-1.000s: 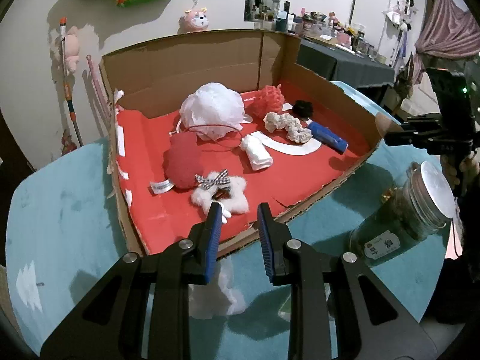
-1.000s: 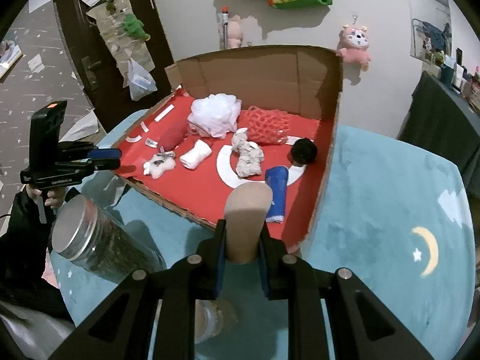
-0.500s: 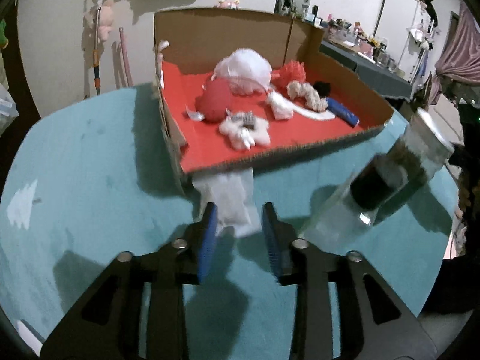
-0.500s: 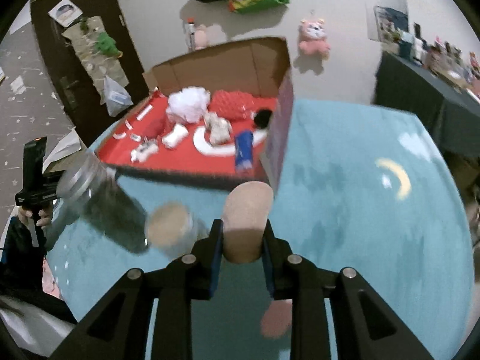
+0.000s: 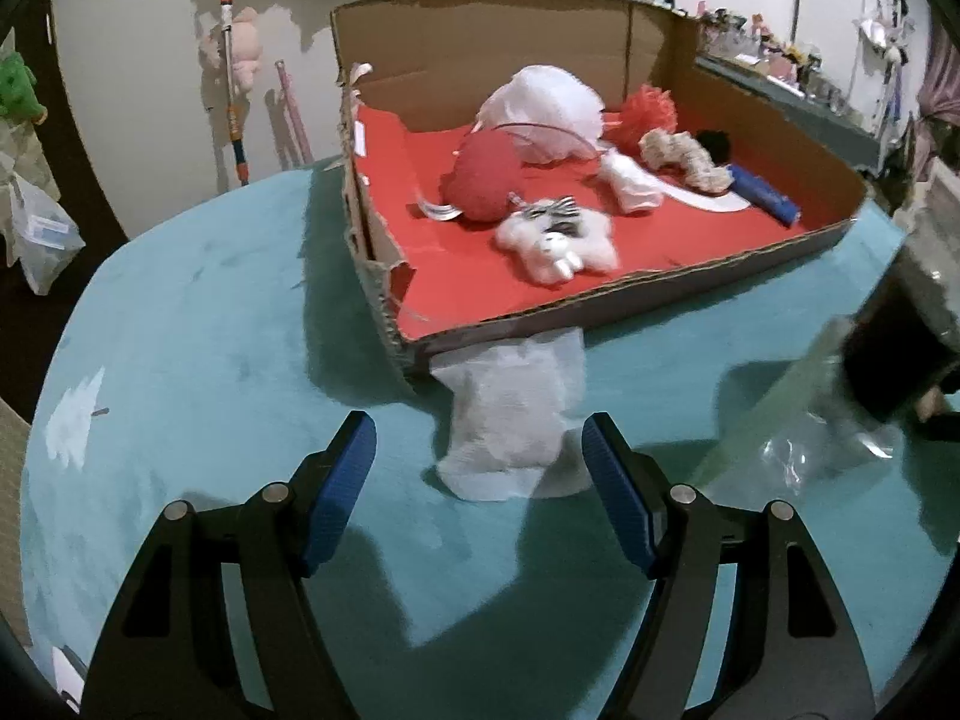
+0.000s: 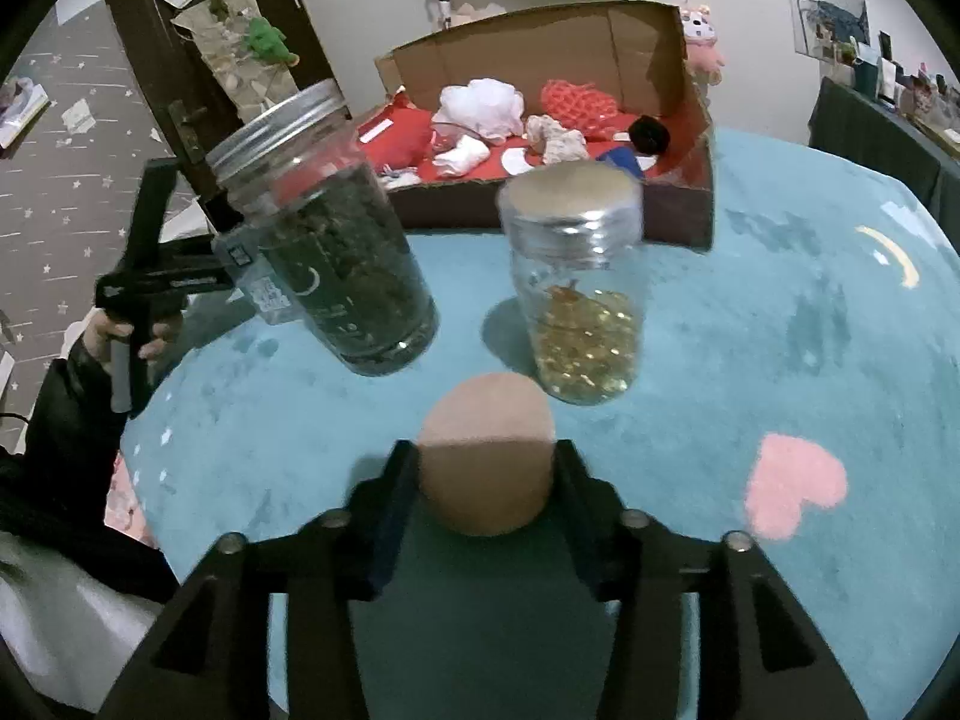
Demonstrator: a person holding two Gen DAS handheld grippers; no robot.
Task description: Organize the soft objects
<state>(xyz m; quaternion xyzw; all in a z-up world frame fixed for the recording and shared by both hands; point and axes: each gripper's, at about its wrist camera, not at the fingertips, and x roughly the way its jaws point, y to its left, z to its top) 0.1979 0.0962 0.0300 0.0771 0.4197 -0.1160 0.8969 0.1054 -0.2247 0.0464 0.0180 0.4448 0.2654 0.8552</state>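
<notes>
A white cloth lies on the teal table, its far end tucked under the front of the cardboard box. My left gripper hangs just above the cloth's near end. Its jaws are opening, with a blue pad on each side and neither touching the cloth. The box's red floor holds a red cushion, a white plush, a white puff and other soft things. A tan foam cylinder still fills the gap of my right gripper, whose jaws are opening low over the table.
Just beyond my right gripper stand a clear jar of yellow capsules and a tilted jar of dark contents. A hand at the left holds the other gripper. The box lies behind the jars. A pink heart marks the cloth at the right.
My left gripper sank toward the white cloth and its jaws spread wide. My right gripper drew back from the box and down, and its jaws widened as the squeezed foam swelled.
</notes>
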